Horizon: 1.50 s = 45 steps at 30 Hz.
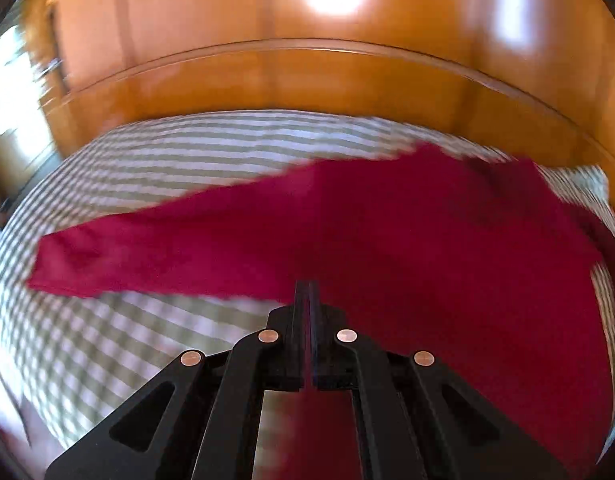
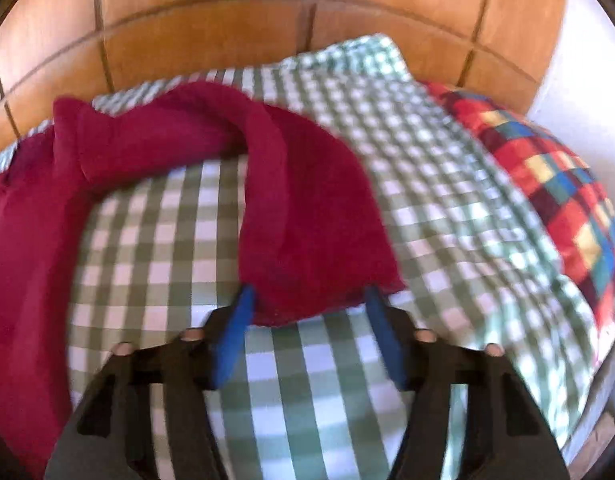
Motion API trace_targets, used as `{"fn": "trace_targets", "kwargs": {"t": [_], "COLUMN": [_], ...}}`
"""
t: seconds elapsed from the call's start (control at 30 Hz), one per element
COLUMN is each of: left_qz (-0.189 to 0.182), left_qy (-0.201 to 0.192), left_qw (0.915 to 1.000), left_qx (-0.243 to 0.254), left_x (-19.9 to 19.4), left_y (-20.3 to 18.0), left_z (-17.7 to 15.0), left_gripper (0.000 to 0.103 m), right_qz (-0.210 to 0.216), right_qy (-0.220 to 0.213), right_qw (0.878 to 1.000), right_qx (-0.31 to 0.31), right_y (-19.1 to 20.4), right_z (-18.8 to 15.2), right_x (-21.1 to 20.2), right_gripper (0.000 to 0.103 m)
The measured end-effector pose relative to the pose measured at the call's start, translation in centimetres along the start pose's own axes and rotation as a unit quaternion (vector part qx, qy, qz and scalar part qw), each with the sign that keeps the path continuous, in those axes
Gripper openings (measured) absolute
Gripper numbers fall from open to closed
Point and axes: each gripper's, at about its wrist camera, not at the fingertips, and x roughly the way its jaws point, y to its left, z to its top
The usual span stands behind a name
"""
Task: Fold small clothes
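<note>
The left gripper (image 1: 306, 286) has its two black fingers pressed flat together, and a thin strip of the red garment (image 1: 407, 232) runs between them, so it is clamped on the cloth. From that camera the garment stretches out over the green-and-white checked bedcover (image 1: 155, 152), one long leg or sleeve reaching off to the left, the wider part spreading to the right and down under the gripper. A wooden headboard (image 1: 307, 76) curves behind the bed. The picture is blurred.

Over on the other side, the right gripper (image 2: 307, 300) has its blue-padded fingers (image 2: 235, 328) standing apart, with a hem of the red garment (image 2: 307, 216) lying between the tips; the pads do not press on it. The cloth loops back from there in a rolled fold and falls away to the left. A bright multicoloured checked pillow (image 2: 555, 184) lies at the right edge, on the checked bedcover (image 2: 427, 152).
</note>
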Motion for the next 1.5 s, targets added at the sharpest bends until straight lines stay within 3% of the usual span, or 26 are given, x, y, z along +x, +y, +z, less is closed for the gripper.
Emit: {"fn": "trace_targets", "kwargs": {"t": [0.07,0.1,0.27,0.4,0.5,0.63,0.73,0.8,0.87,0.9,0.93,1.0,1.07,1.23,1.27,1.33,1.47,1.5], "left_qz": [-0.021,-0.032,-0.051,-0.057,-0.057,-0.051,-0.046,-0.045,-0.041,-0.040,-0.040,-0.040,-0.040,-0.036,-0.034,-0.032,-0.034,-0.034], "left_qy": [-0.004,0.000,0.011,0.015,0.018,0.025,0.043,0.052,0.057,0.057,0.056,0.056,0.054,0.044,0.042,0.043,0.051,0.051], "left_qw": [0.9991,0.9979,0.9915,0.9904,0.9904,0.9907,0.9912,0.9908,0.9904,0.9904,0.9905,0.9909,0.9917,0.9932,0.9931,0.9928,0.9933,0.9934], "left_qx": [0.036,0.056,0.119,0.125,0.125,0.123,0.116,0.117,0.119,0.119,0.119,0.116,0.110,0.102,0.105,0.108,0.098,0.097], "left_x": [-0.6,-0.7,-0.1,0.9,1.2,2.3,3.3,3.8,4.3,4.4,4.5,4.8,4.9,4.9,4.9,4.8,4.8,4.8], "left_y": [-4.0,-6.0,-11.5,-11.8,-12.1,-12.0,-11.9,-12.0,-12.2,-12.3,-12.3,-12.3,-12.2,-12.3,-12.3,-12.4,-12.3,-12.2], "left_z": [-1.4,-2.1,-4.5,-4.3,-4.1,-3.4,-3.3,-3.5,-3.6,-3.7,-3.6,-3.6,-3.6,-4.0,-4.1,-4.1,-3.9,-3.9], "left_gripper": [0.000,0.000,0.000,0.000,0.000,0.000,0.000,0.000,0.000,0.000,0.000,0.000,0.000,0.000,0.000,0.000,0.000,0.000], "right_qz": [-0.018,-0.022,0.026,0.050,0.060,0.016,-0.044,-0.052,-0.040,-0.033,-0.028,-0.024,-0.011,0.079,0.080,0.083,0.062,0.051], "right_qy": [-0.013,-0.012,-0.073,-0.132,-0.149,-0.118,-0.041,-0.003,0.023,0.026,0.023,0.006,-0.011,-0.005,0.004,0.021,0.011,0.010], "right_qw": [0.999,0.999,0.996,0.986,0.975,0.973,0.972,0.967,0.962,0.959,0.957,0.950,0.946,0.935,0.935,0.934,0.931,0.929], "right_qx": [-0.028,-0.028,0.034,0.090,0.153,0.197,0.225,0.249,0.271,0.280,0.289,0.311,0.323,0.346,0.345,0.346,0.360,0.367], "right_y": [0.4,0.4,-3.5,-8.2,-12.4,-16.1,-19.2,-20.9,-21.8,-22.2,-22.5,-23.1,-23.5,-22.7,-22.3,-21.8,-21.1,-21.3], "right_z": [0.2,0.5,3.4,6.3,9.0,12.4,13.0,11.9,11.0,10.4,10.0,8.7,7.2,2.7,2.1,1.6,2.6,3.1], "right_x": [0.4,0.2,-5.7,-11.5,-13.3,-10.2,-3.9,-0.7,2.0,2.8,3.2,2.5,0.9,-0.2,0.5,1.8,4.1,4.4], "right_gripper": [0.014,0.012,0.010,0.010,0.009,0.008,0.008,0.008,0.015,0.024,0.042,0.066,0.066,0.066,0.065,0.051,0.045,0.019]}}
